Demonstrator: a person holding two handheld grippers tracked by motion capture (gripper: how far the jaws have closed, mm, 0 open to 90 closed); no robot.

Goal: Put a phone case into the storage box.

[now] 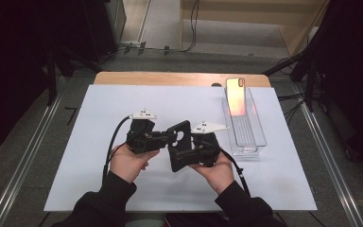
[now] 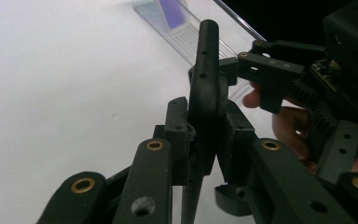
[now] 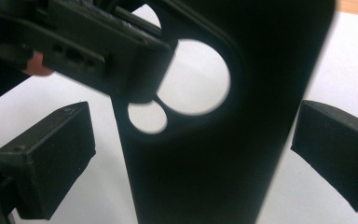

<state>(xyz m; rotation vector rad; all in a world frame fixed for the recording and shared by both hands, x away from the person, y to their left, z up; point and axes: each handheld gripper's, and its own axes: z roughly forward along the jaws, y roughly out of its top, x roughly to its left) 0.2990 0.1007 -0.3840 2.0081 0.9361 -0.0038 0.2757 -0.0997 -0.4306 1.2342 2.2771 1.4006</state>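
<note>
Jaws of the left gripper (image 1: pixel 172 137) pinch a black phone case (image 1: pixel 182 145), held off the white desk (image 1: pixel 99 179) near its middle, in the high view; the right gripper (image 1: pixel 196 150) meets the case from the other side. A phone (image 1: pixel 236 97) leans in a clear tray (image 1: pixel 260 137) near the desk's far right corner.

Left gripper view: both pads clamp the case (image 2: pixel 205 93) edge-on.

Right gripper view: the right jaws stand spread either side of the case (image 3: pixel 214 154), touching nothing.

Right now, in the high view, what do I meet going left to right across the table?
Left gripper → black phone case → right gripper → clear tray, a phone leaning at its far end.
</note>
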